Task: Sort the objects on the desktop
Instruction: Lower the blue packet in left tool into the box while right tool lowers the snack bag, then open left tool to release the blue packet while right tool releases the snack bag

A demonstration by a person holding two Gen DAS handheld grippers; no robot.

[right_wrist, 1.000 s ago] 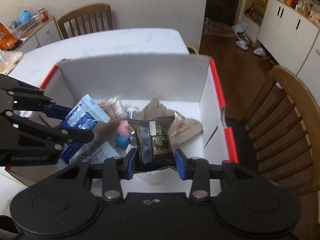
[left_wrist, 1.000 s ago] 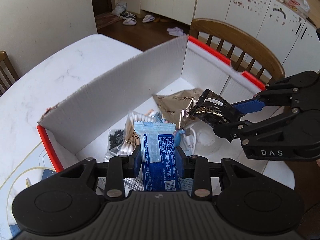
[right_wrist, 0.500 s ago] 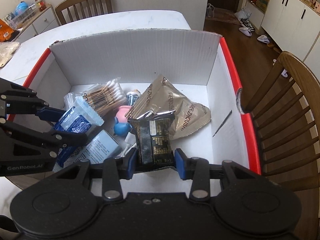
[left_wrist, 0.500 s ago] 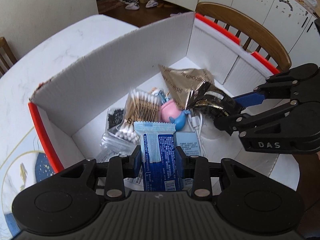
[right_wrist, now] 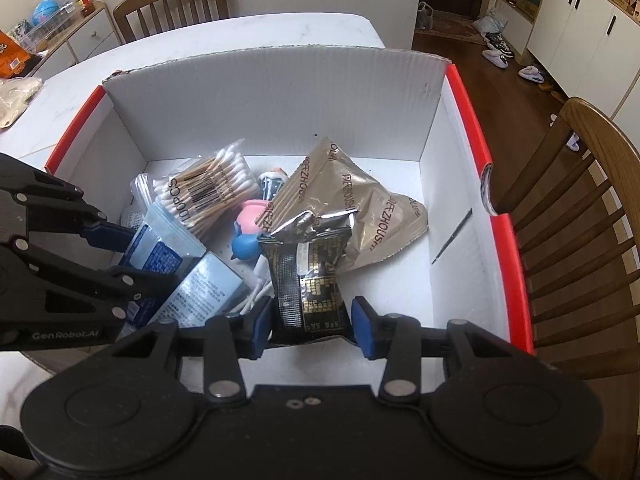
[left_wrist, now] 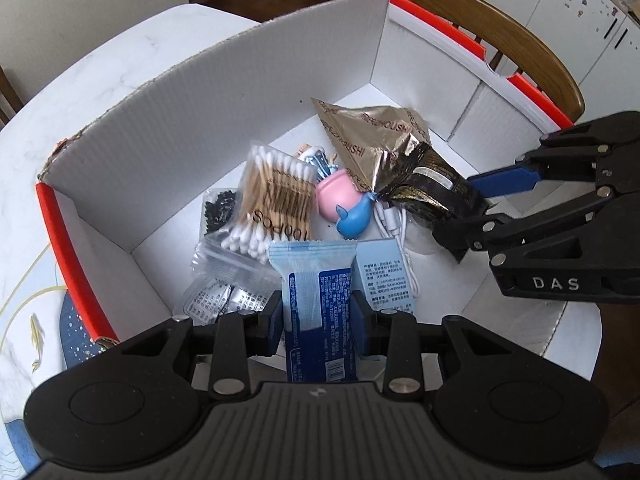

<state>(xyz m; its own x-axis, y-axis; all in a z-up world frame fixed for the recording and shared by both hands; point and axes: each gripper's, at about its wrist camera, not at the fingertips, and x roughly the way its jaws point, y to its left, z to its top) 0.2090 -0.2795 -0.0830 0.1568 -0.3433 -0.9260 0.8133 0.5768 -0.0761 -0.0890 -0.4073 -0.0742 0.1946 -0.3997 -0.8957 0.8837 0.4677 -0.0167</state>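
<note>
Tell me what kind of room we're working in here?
Most likely a home dining area: a white marble-look table with wooden spindle-back chairs around it, white cabinets along the wall, and shoes left on the wood floor.

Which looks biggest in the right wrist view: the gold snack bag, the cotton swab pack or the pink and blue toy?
1. gold snack bag
2. cotton swab pack
3. pink and blue toy, partly hidden, so its full size is unsure.

White cable (left_wrist: 394, 222) perhaps half-buried.
</note>
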